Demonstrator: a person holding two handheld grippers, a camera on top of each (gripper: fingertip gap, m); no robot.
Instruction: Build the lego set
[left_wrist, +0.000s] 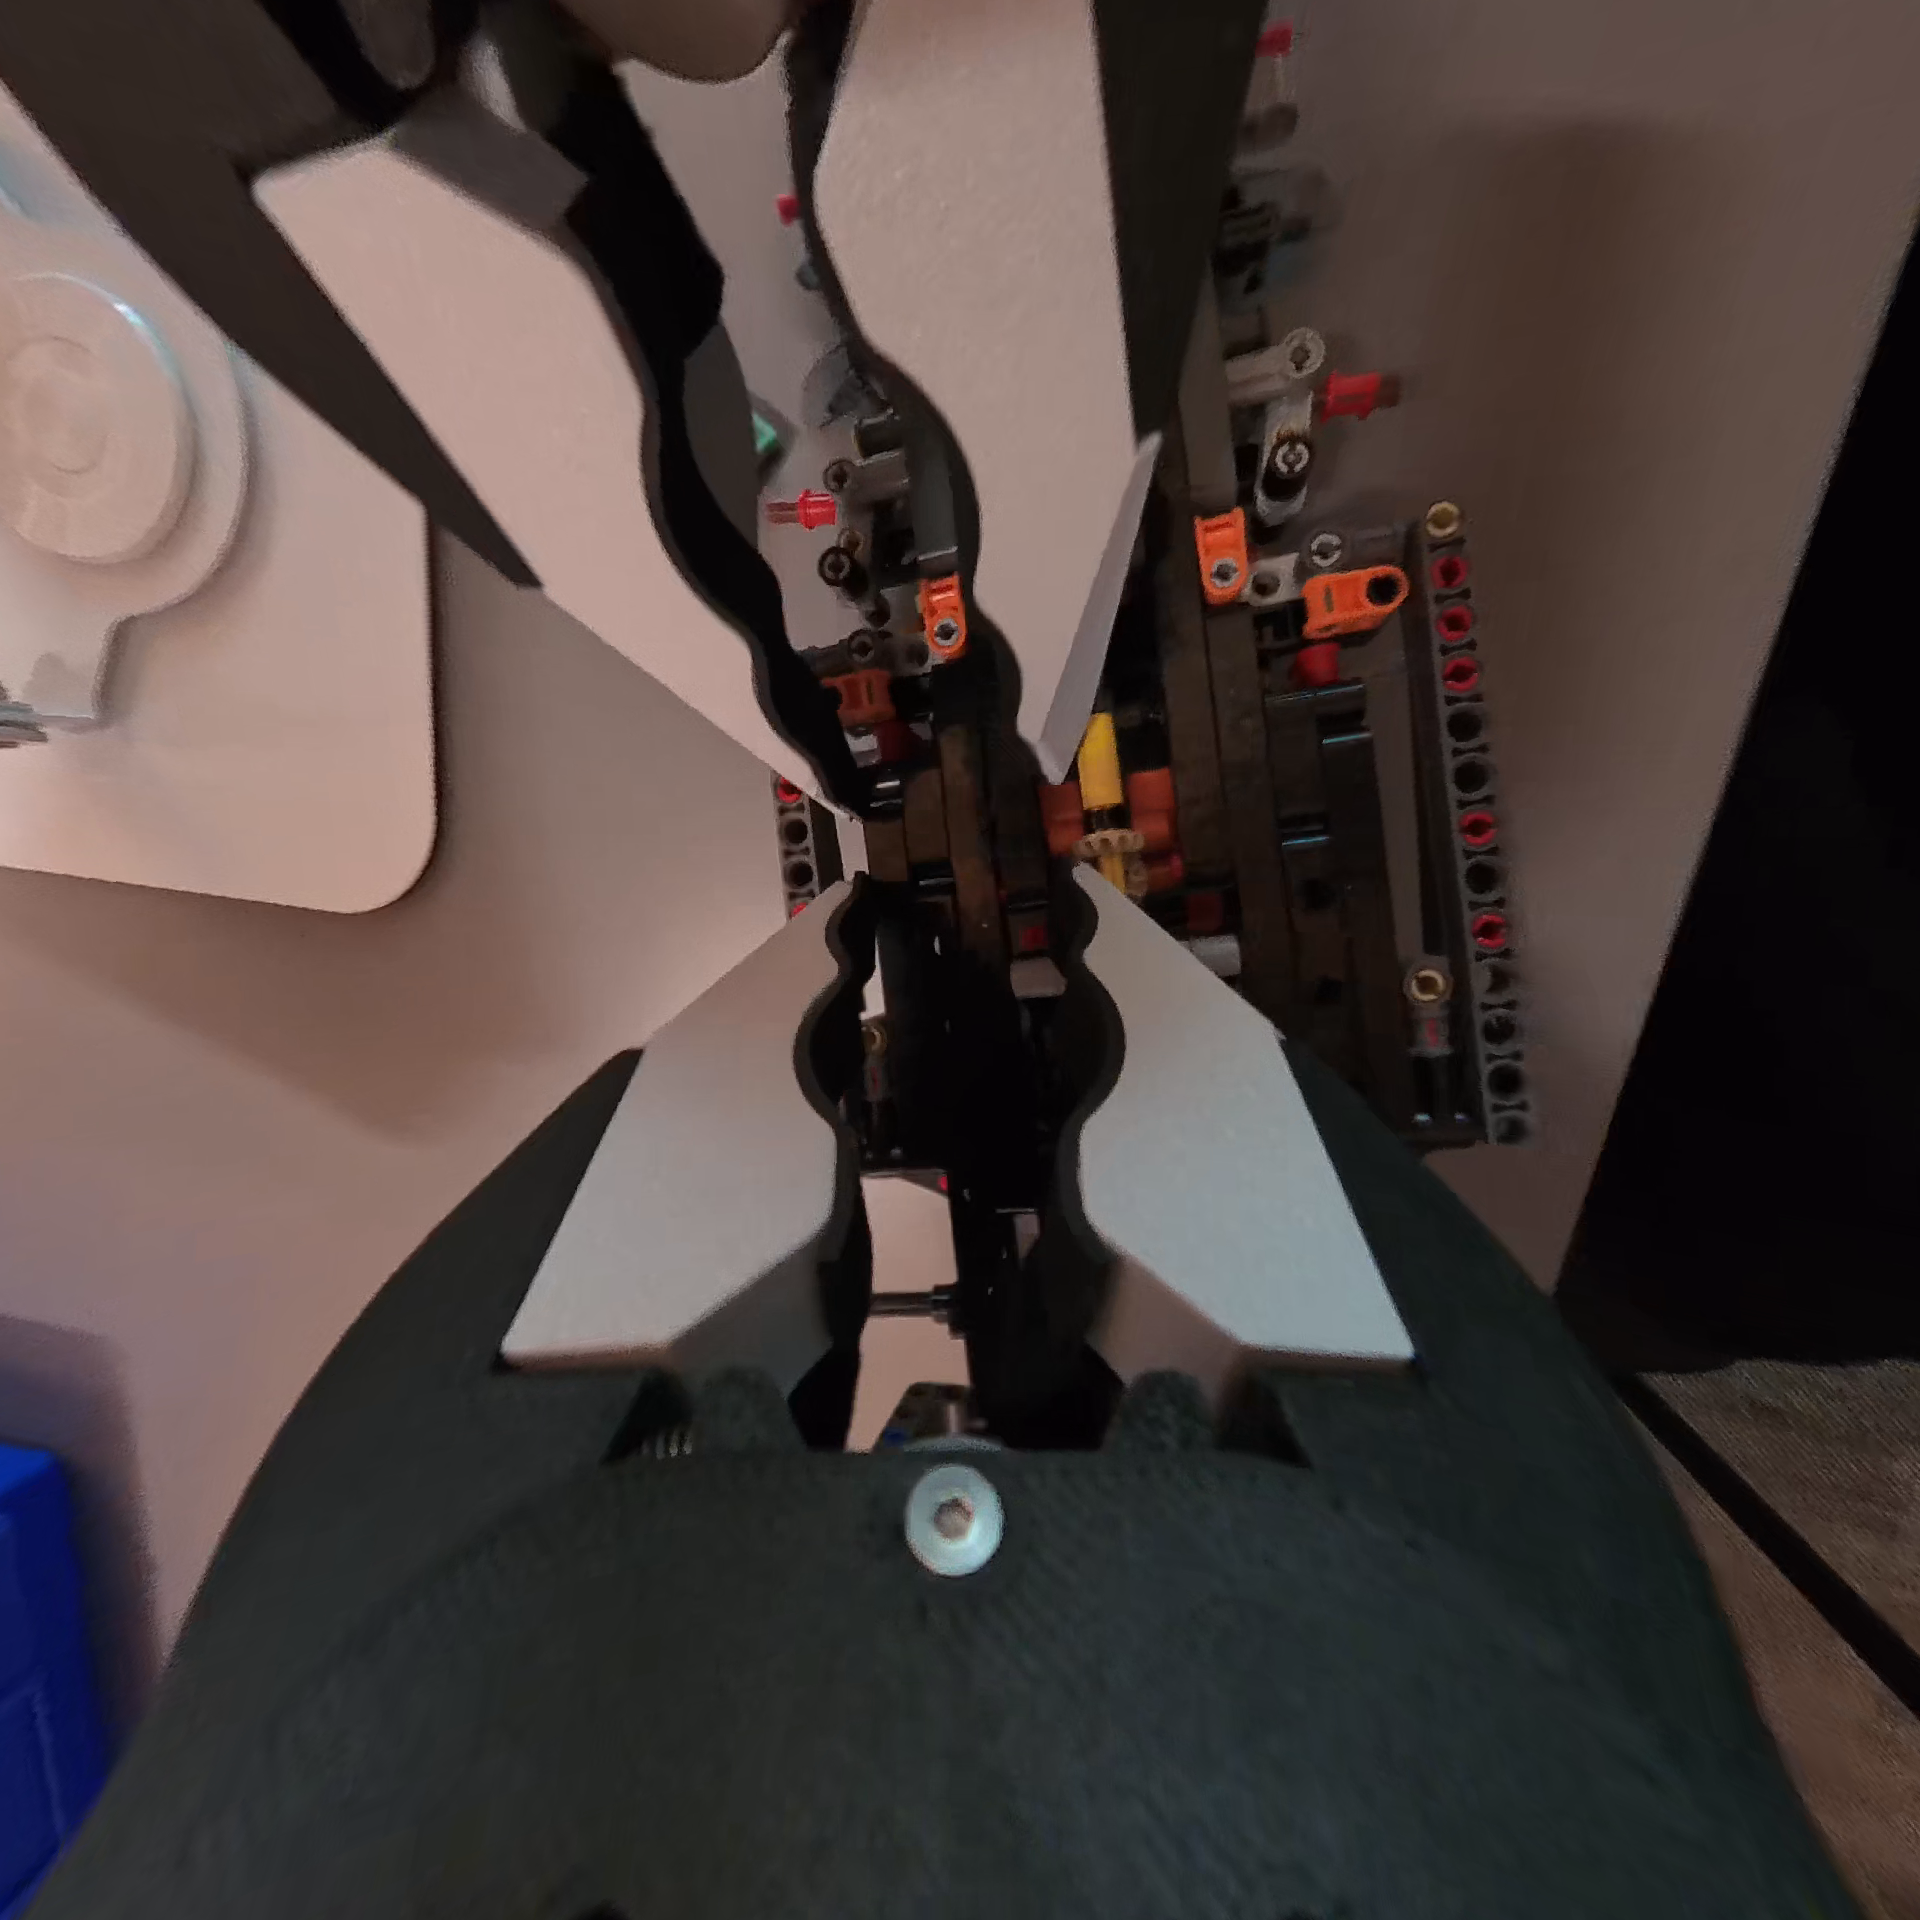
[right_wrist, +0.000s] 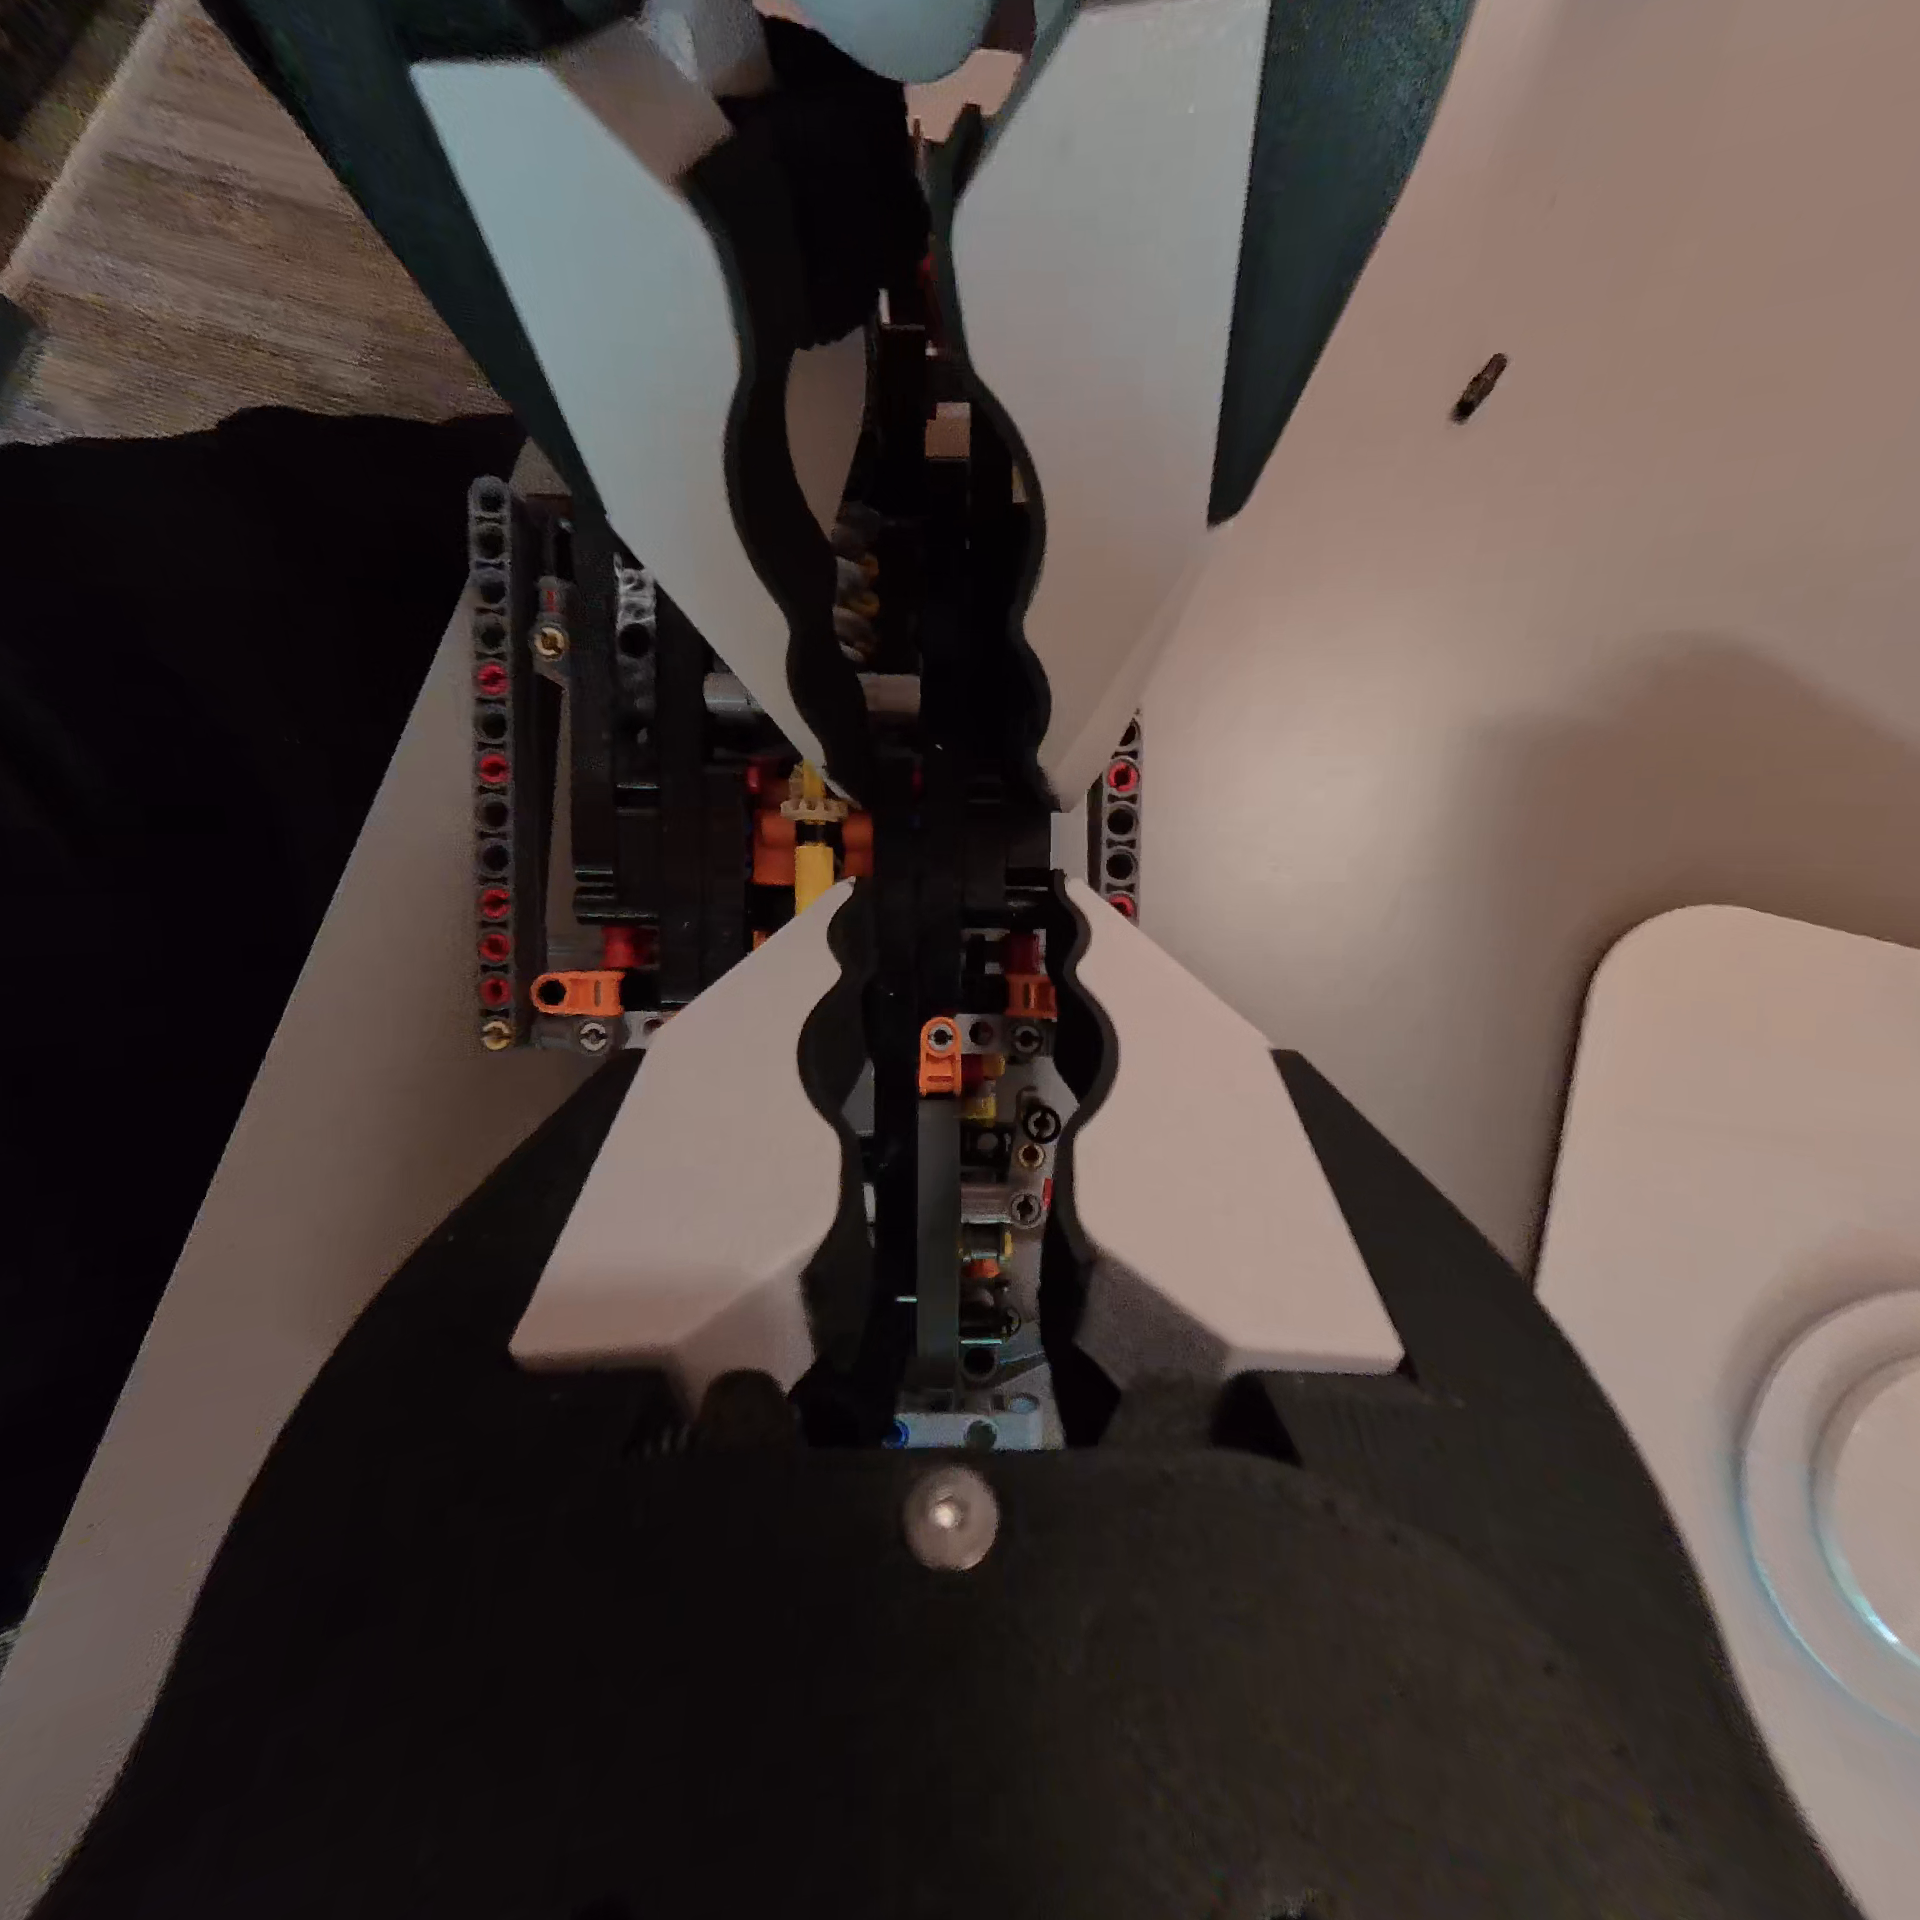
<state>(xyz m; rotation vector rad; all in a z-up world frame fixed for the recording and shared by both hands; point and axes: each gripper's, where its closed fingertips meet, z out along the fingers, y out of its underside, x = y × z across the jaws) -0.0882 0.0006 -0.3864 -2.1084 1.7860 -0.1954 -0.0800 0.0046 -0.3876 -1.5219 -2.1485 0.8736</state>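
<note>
Both tools grip the lego build from opposite ends

The left tool (left_wrist: 961, 883) and right tool (right_wrist: 956, 883) each clamp narrow on the black lego frame (left_wrist: 1340, 831), which lies flat on the pale bench (right_wrist: 1455, 779).

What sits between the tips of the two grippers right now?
Only the black beams of the lego model: the left gripper and right gripper pinch them from opposite ends, fingertips nearly meeting. Both wrist views show this.

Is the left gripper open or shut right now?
Shut: the left gripper fingers press both sides of the black lego assembly.
</note>
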